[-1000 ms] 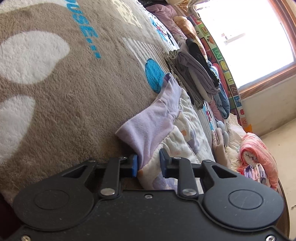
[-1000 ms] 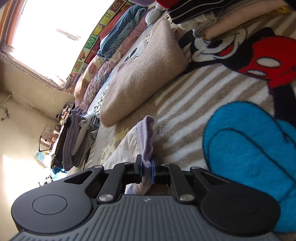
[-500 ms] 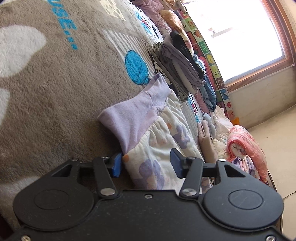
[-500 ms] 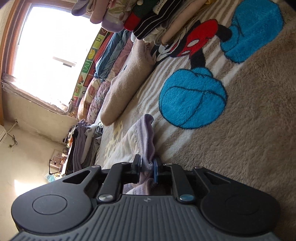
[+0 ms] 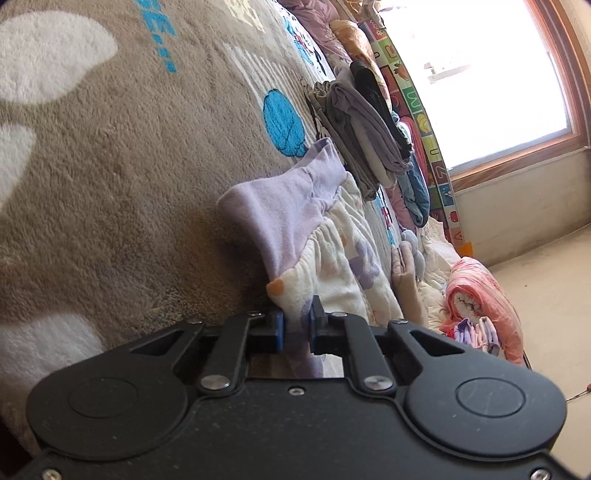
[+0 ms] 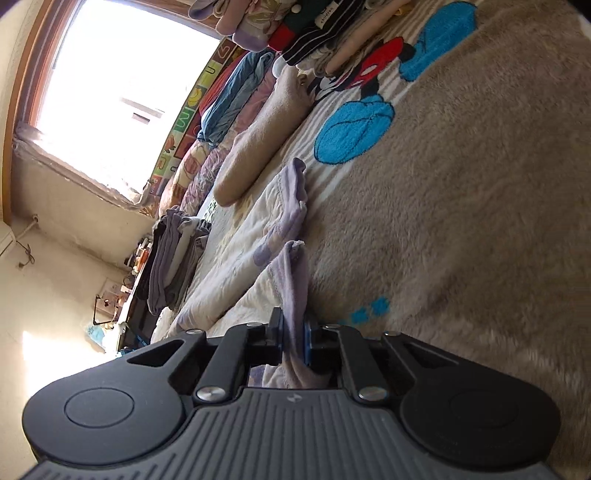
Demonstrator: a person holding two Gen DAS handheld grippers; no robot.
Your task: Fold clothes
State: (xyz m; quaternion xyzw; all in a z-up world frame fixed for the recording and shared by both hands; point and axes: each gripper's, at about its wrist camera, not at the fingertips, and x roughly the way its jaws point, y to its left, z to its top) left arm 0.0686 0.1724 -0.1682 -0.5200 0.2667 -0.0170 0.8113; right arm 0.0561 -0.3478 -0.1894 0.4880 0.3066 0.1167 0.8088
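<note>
A: Where are the trousers [image 5: 332, 254]?
B: Lying on the blanket [image 5: 110, 177], lilac cuffs toward the blue patch [image 5: 282, 127], folded pile [image 5: 364, 136] beyond.
A: The left gripper [image 5: 296, 326]?
B: Fingers pinched on the floral cloth at the near edge.
A: The right gripper [image 6: 293, 338]?
B: Clamped on one lilac cuff [image 6: 293, 280]; the other cuff [image 6: 291, 195] lies farther along the blanket.

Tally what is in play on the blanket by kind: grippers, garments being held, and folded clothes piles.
Grippers: 2, left gripper and right gripper
Held garments: 1, floral garment with lilac cuffs
Folded clothes piles: 2, grey pile, striped pile
Total: 5
</note>
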